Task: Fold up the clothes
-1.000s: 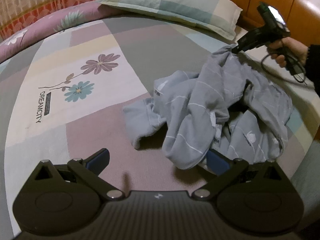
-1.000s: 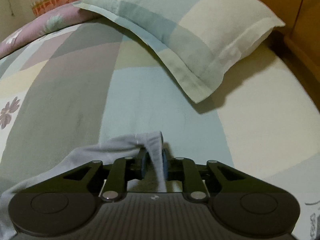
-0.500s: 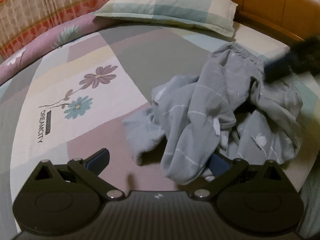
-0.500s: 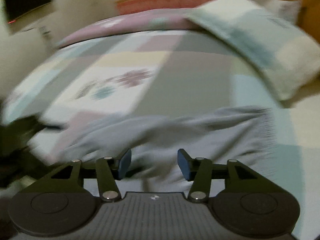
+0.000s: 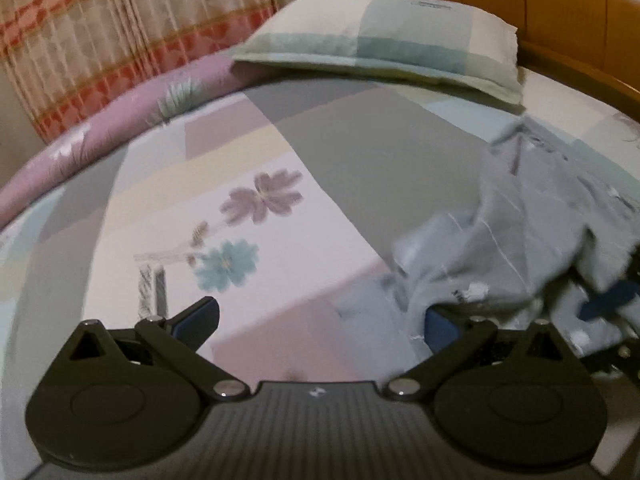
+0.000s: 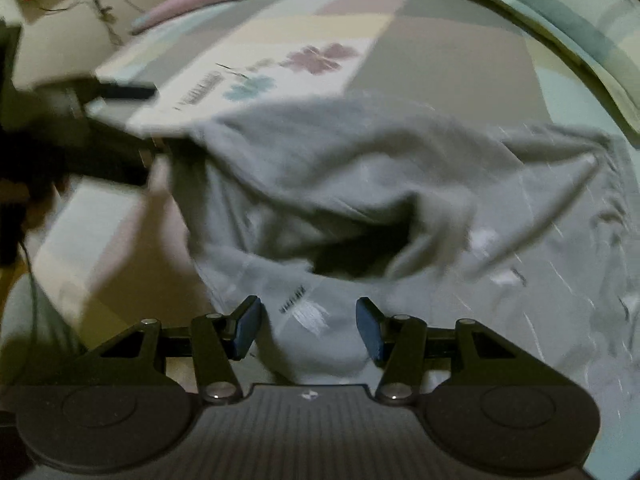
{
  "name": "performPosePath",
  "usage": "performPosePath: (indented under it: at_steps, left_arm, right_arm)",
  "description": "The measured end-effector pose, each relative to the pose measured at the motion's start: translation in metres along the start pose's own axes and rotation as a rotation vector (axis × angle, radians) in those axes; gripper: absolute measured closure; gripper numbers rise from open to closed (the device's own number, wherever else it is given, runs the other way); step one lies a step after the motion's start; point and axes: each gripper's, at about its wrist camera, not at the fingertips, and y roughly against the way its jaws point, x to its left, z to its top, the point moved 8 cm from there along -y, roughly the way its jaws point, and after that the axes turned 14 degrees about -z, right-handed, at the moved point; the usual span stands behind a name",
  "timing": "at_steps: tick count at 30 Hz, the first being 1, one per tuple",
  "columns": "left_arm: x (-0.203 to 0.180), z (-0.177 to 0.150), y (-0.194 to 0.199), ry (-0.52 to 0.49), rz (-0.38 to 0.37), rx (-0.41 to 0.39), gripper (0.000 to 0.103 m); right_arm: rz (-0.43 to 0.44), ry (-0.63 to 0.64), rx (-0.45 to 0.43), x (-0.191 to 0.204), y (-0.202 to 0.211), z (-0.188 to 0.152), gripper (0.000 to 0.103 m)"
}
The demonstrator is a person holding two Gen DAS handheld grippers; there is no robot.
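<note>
Grey pyjama trousers [image 6: 360,184] lie in a crumpled heap on the patchwork bedspread [image 5: 360,140], toward the side nearer the pillow [image 5: 380,44]. The left gripper [image 5: 320,320] stands wide open, cloth draped against its right finger but not pinched; the right gripper [image 6: 308,322] hangs over the heap with jaws parted, nothing clamped between them. To do this step well, find the waistband and one leg hem, grip each, and draw them apart until the fabric lies flat. The long axis is hard to read in the blur — the elastic waist probably points toward the pillow.
</note>
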Motion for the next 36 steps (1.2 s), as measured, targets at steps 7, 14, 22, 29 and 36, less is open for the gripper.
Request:
performPosePath:
  at_steps: [7,14,22,29,36]
  left_arm:
    - [0.013,0.056,-0.008,-0.085,0.068,-0.060,0.000]
    - [-0.008,0.124,-0.002,-0.219,0.079,-0.145,0.000]
    - [-0.032,0.112,-0.029,-0.283,-0.001,-0.044,0.001]
    - [-0.023,0.086,-0.035,-0.237,0.004,-0.003,0.001]
    - [-0.017,0.099,-0.020,-0.205,0.037,-0.047,0.001]
  right_arm:
    - [-0.030,-0.028,0.007,-0.022,0.009,-0.016,0.046]
    - [-0.047,-0.037,-0.001,-0.019,0.006,-0.012,0.044]
    - [-0.005,-0.009,-0.093,-0.002,0.015,0.018,0.041]
    - [0.123,0.043,-0.027,0.040,-0.019,0.039,0.038]
    - [0.306,0.112,0.121,0.079,-0.002,-0.011,0.036]
